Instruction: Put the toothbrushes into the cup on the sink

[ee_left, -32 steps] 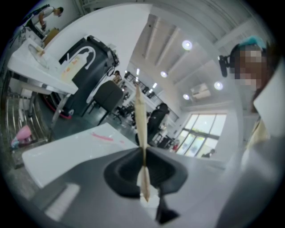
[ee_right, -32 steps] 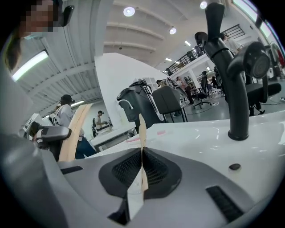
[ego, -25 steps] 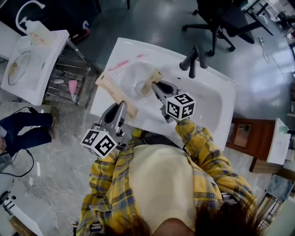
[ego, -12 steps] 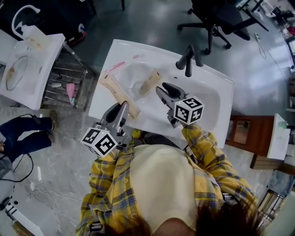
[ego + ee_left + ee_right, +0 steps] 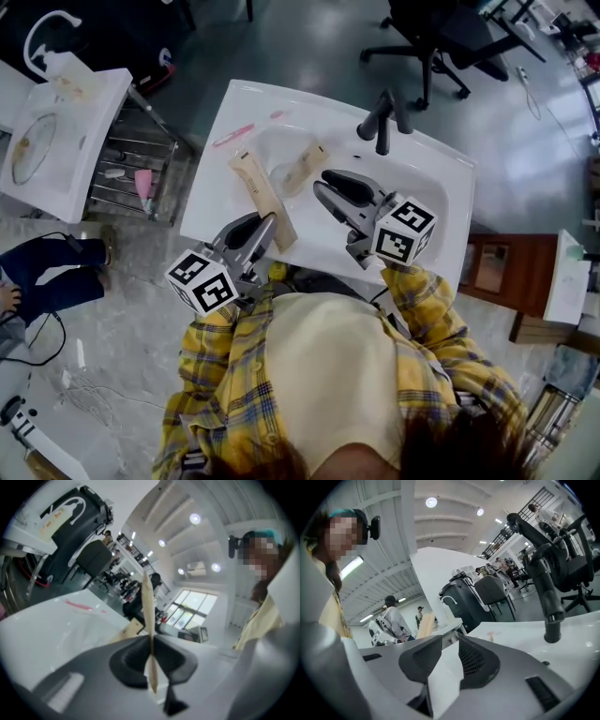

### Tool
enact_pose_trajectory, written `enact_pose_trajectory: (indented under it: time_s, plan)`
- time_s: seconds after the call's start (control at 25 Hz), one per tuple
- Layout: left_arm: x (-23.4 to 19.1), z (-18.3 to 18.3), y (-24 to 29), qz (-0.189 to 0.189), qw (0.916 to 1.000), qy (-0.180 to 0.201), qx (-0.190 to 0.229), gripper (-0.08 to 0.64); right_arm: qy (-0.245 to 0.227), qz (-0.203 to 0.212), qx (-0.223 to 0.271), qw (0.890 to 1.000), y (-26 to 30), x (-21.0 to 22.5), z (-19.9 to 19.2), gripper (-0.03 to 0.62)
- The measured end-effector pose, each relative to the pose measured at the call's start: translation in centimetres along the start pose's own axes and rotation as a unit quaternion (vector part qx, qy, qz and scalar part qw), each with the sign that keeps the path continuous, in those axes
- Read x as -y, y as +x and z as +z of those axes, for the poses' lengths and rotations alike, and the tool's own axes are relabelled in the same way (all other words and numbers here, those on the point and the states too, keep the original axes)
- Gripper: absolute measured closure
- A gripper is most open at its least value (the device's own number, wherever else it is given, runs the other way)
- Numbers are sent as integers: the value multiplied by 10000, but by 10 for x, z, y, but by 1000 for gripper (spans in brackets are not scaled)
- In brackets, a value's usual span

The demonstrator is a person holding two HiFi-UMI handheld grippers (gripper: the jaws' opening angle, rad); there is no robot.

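A clear cup [image 5: 282, 177] stands on the left part of the white sink [image 5: 444, 202]. One beige boxed toothbrush [image 5: 307, 165] leans in it, with no gripper on it. My left gripper [image 5: 266, 226] is shut on a second beige boxed toothbrush [image 5: 263, 196], which points up past the cup's left side; its thin edge [image 5: 149, 620] stands between the pads. A pink toothbrush [image 5: 233, 135] lies on the sink's far left rim. My right gripper [image 5: 324, 184] hovers over the basin right of the cup, jaws apart and closing, nothing between them.
A dark faucet [image 5: 382, 119] rises at the back of the sink, close beyond my right gripper. A second sink [image 5: 58, 131] and a wire rack [image 5: 141, 161] stand to the left. An office chair [image 5: 441, 37] is behind, a wooden cabinet [image 5: 492, 272] to the right.
My right gripper let go of the boxed toothbrush in the cup and drew back to the right. My left gripper swung its box to the right, closer to the cup.
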State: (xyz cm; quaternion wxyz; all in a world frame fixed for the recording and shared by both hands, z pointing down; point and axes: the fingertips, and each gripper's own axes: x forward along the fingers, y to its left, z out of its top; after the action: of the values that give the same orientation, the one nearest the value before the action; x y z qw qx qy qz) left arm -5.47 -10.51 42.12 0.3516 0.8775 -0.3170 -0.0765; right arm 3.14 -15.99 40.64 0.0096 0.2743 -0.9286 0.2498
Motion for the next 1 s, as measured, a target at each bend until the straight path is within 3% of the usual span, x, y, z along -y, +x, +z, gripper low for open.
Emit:
enact_pose_trajectory:
  time_s: [0.32, 0.6, 0.8, 1.0]
  plan:
    - [28, -12, 3, -908, 9937, 149, -646, 535, 633, 1412, -24, 9880, 12, -49, 25, 482]
    - [52, -17, -2, -1741, 9806, 7, -896, 535, 1197, 2363, -483, 9631, 16, -72, 12, 442]
    - [59, -30, -5, -1973, 9716, 74, -1302, 535, 1162, 2858, -769, 9481, 15, -86, 8, 449]
    - [61, -34, -9, -2062, 9683, 49, -1411, 535, 1154, 3161, -941, 9370, 14, -94, 6, 515]
